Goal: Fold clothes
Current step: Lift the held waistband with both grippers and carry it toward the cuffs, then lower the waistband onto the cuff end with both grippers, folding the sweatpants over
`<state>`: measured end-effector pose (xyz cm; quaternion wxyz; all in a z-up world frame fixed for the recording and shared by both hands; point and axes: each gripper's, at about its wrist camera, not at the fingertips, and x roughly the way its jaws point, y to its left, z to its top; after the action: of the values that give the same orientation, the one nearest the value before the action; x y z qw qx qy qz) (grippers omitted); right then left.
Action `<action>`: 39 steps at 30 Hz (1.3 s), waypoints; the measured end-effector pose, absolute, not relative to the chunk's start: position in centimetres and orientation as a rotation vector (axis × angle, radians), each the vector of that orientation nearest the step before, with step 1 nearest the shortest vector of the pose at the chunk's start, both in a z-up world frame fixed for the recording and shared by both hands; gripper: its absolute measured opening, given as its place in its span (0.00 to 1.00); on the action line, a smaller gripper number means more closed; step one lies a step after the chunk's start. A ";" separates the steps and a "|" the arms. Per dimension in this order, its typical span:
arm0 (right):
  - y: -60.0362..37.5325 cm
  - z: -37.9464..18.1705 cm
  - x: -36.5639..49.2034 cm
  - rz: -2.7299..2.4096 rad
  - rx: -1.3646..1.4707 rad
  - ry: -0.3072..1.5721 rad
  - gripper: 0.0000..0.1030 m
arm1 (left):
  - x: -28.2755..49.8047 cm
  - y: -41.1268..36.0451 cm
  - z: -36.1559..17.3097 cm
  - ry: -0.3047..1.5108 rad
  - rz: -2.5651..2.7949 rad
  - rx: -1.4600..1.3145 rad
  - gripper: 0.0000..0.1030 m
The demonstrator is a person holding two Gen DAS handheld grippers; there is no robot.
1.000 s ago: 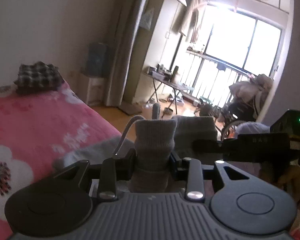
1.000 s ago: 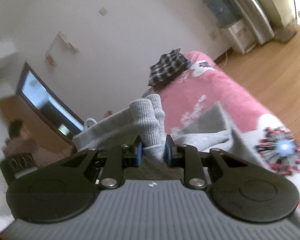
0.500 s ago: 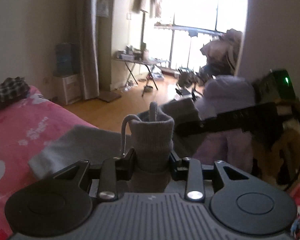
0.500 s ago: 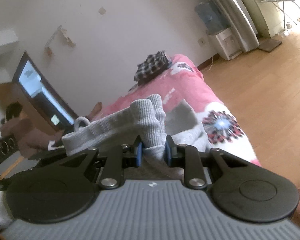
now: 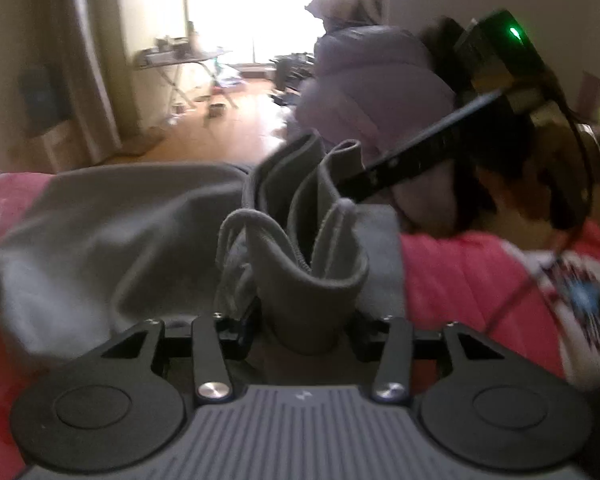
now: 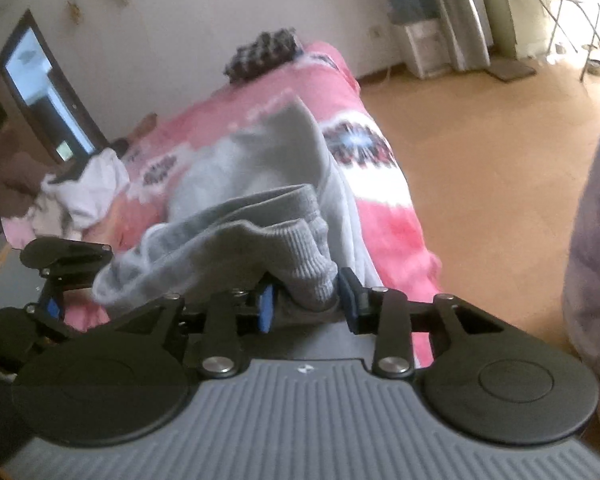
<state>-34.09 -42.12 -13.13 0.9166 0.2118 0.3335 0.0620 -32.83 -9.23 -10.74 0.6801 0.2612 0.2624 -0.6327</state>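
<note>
A grey sweatshirt-like garment (image 5: 112, 220) lies spread over the pink floral bed cover (image 5: 472, 272). My left gripper (image 5: 304, 320) is shut on its ribbed grey hem, with a drawstring loop beside it. My right gripper (image 6: 304, 304) is shut on another ribbed part of the same garment (image 6: 256, 168), which trails back over the bed (image 6: 388, 232). The right gripper's dark body (image 5: 420, 156) shows in the left wrist view, and the left gripper (image 6: 56, 268) shows at the left of the right wrist view.
A folded checked garment (image 6: 264, 52) sits at the far end of the bed. White and pink clothes (image 6: 88, 184) lie heaped at the bed's left. The person in a lilac jacket (image 5: 380, 92) stands close by. A wooden floor (image 6: 488, 152) and a folding table (image 5: 184, 60) are beyond.
Both grippers have swung down and around with the garment still held. The left view turned from the window towards the person; the garment now lies lower and flatter on the bed.
</note>
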 end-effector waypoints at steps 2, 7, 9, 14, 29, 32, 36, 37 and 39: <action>-41.8 -13.4 -35.4 0.110 0.453 0.704 0.35 | -32.6 -7.8 -11.2 0.622 -1.467 0.577 0.52; -41.6 -14.0 -39.0 0.035 0.601 0.743 0.40 | -31.0 -4.5 -12.0 0.752 -1.513 0.530 0.52; -41.8 -14.5 -40.8 -0.005 0.722 0.726 0.40 | -29.8 -3.7 -11.9 0.782 -1.502 0.489 0.52; -41.8 -16.9 -43.6 -0.062 1.135 0.573 0.50 | -27.3 -3.7 -11.2 0.890 -1.460 0.370 0.55; -39.9 -19.3 -42.0 -0.199 1.393 0.573 0.71 | -21.4 -5.9 -16.4 1.425 -1.128 -0.164 0.53; -39.8 -18.5 -41.3 -0.221 1.369 0.593 0.71 | -21.1 -6.4 -16.2 1.415 -1.092 -0.158 0.45; -39.4 -17.8 -40.3 -0.256 1.321 0.665 0.56 | -20.8 -6.7 -16.2 1.418 -1.036 -0.169 0.31; -39.3 -17.7 -40.0 -0.261 1.306 0.685 0.51 | -20.8 -6.8 -16.3 1.413 -1.025 -0.163 0.24; -39.1 -17.8 -39.5 -0.268 1.288 0.712 0.38 | -20.8 -6.9 -15.9 1.401 -1.013 -0.168 0.14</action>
<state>-39.54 -39.09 -17.79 0.7331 0.5857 0.3237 -0.1218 -20.78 -6.88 -15.92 0.6460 -0.0738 0.6156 -0.4452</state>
